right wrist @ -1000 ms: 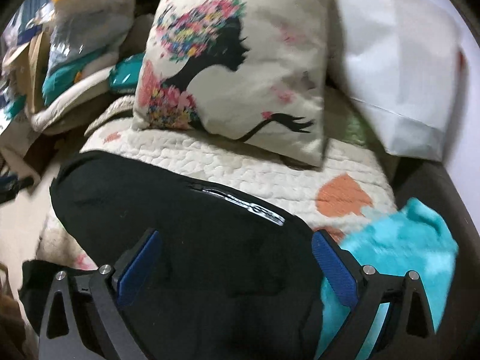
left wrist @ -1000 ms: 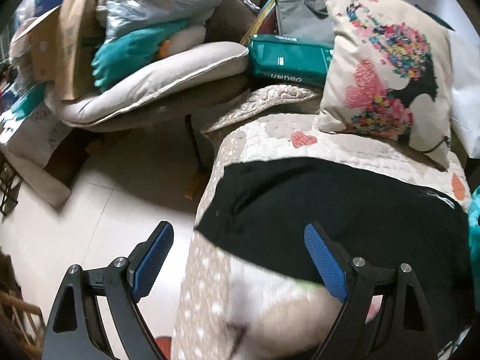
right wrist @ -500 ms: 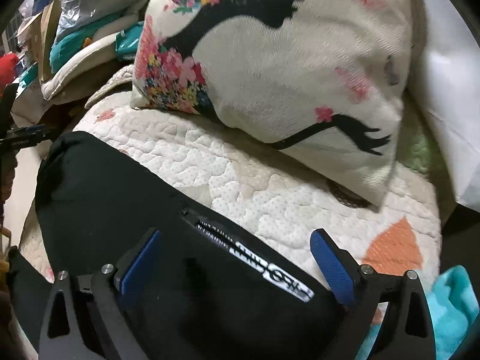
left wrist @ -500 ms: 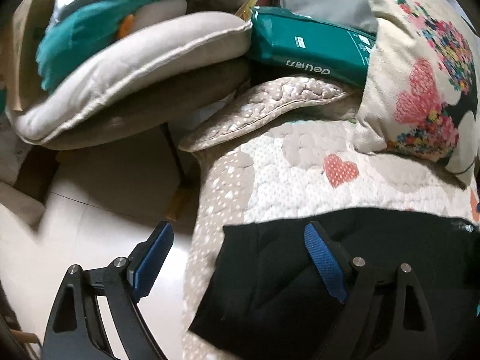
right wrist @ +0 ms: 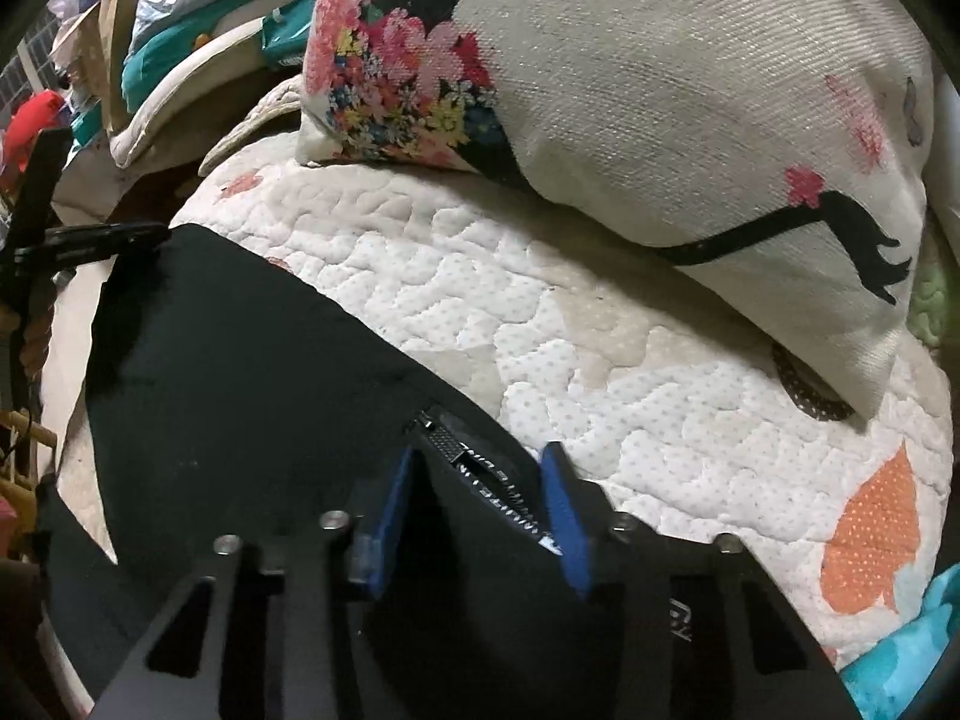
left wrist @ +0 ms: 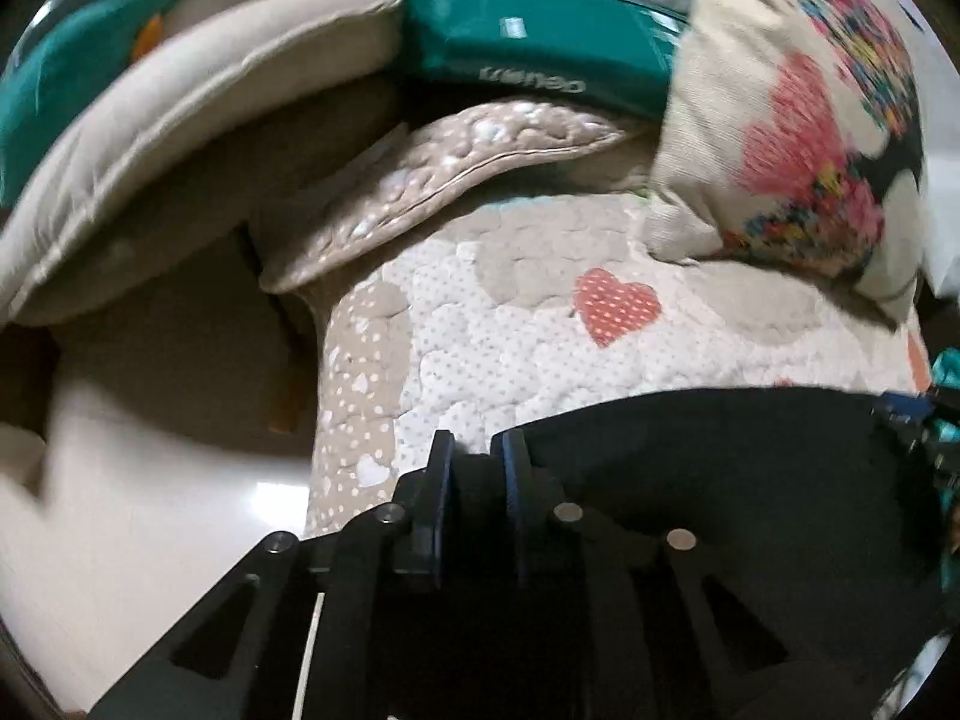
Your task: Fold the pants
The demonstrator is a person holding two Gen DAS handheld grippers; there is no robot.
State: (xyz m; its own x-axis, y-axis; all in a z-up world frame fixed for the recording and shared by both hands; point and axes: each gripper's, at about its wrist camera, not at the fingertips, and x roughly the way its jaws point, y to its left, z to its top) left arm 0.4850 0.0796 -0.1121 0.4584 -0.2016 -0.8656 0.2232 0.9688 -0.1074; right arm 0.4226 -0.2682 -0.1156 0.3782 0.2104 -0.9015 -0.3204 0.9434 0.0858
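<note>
Your black pants [right wrist: 252,372] lie spread on the quilted sofa cover [right wrist: 630,372], no fold visible yet. Your left gripper [left wrist: 474,462] is closing, apparently pinching the far corner. Your right gripper [right wrist: 480,480] is closing around the labelled edge [right wrist: 498,480], pads not yet pressing. All folding remains.

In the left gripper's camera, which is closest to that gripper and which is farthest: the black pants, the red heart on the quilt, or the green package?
1. Black pants: between the closing jaws of the left gripper.
2. Red heart: on the quilt, beyond the pants' edge.
3. Green package: at the back, past the quilt.
</note>
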